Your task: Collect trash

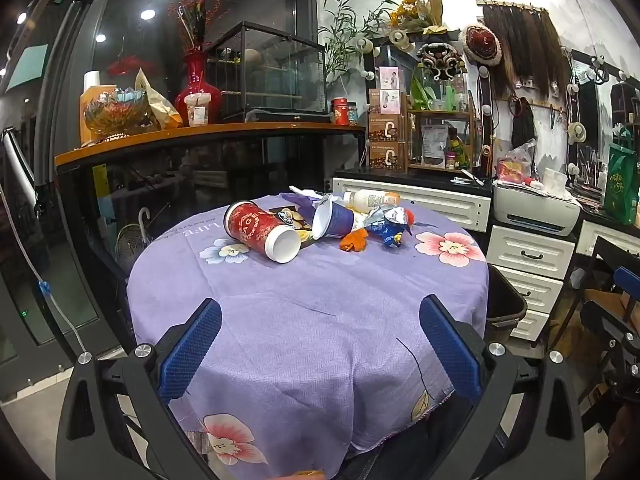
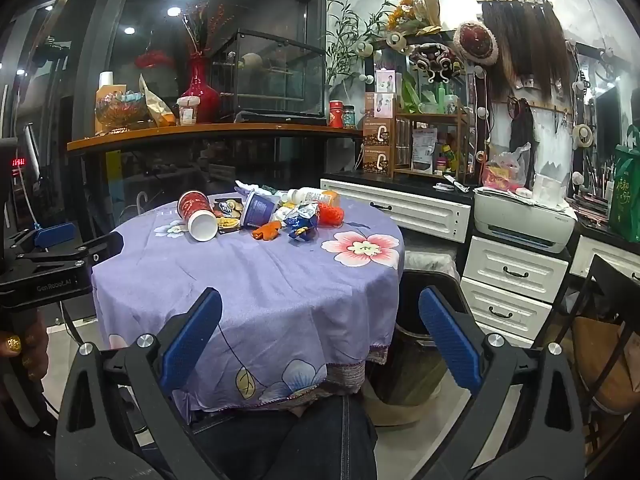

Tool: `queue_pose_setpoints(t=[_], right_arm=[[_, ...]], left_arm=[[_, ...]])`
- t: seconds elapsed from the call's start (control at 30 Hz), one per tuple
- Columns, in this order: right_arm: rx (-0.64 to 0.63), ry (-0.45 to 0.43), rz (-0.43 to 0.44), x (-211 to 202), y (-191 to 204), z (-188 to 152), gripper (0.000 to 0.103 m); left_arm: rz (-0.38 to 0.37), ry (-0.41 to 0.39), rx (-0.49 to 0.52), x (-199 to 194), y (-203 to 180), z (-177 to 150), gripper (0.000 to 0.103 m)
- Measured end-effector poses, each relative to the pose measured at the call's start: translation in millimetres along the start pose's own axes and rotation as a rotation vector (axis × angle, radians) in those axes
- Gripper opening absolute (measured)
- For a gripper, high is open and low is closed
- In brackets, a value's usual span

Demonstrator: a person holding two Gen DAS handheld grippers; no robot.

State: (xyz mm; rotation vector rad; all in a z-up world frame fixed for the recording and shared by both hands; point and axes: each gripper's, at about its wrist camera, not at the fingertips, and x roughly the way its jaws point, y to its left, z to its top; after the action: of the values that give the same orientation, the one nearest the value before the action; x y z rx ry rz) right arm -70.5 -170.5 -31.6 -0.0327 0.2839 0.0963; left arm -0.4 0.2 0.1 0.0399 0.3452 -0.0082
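A heap of trash lies at the far side of a round table with a purple flowered cloth point(image 1: 304, 312) point(image 2: 256, 280). In it are a tipped red paper cup point(image 1: 260, 230) point(image 2: 198, 214), a tipped blue cup point(image 1: 332, 220) point(image 2: 258, 210), a white bottle point(image 1: 370, 199) point(image 2: 310, 195), an orange peel point(image 1: 354, 240) point(image 2: 267, 230) and a crumpled foil wrapper point(image 1: 386, 220) point(image 2: 302, 220). My left gripper point(image 1: 320, 316) is open over the table's near edge, nothing between its blue pads. My right gripper point(image 2: 320, 312) is open too, at the table's near right edge, also holding nothing.
A dark bin point(image 2: 424, 332) point(image 1: 506, 308) stands on the floor right of the table. White drawers point(image 2: 516, 276) with a printer point(image 2: 524, 216) line the right wall. A chair point(image 2: 600, 320) is at far right. A dark counter with a wooden top point(image 1: 200, 136) stands behind. The person's knee point(image 2: 320, 432) is under the table.
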Motion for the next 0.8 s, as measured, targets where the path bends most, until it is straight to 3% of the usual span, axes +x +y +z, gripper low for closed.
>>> queue_pose_setpoints(t=[0.8], right_arm=[[0.0, 0.0, 0.0, -2.4, 1.2, 1.1, 0.097]], left_arm=[[0.0, 0.005, 0.002, -0.3, -0.5, 0.2, 0.098]])
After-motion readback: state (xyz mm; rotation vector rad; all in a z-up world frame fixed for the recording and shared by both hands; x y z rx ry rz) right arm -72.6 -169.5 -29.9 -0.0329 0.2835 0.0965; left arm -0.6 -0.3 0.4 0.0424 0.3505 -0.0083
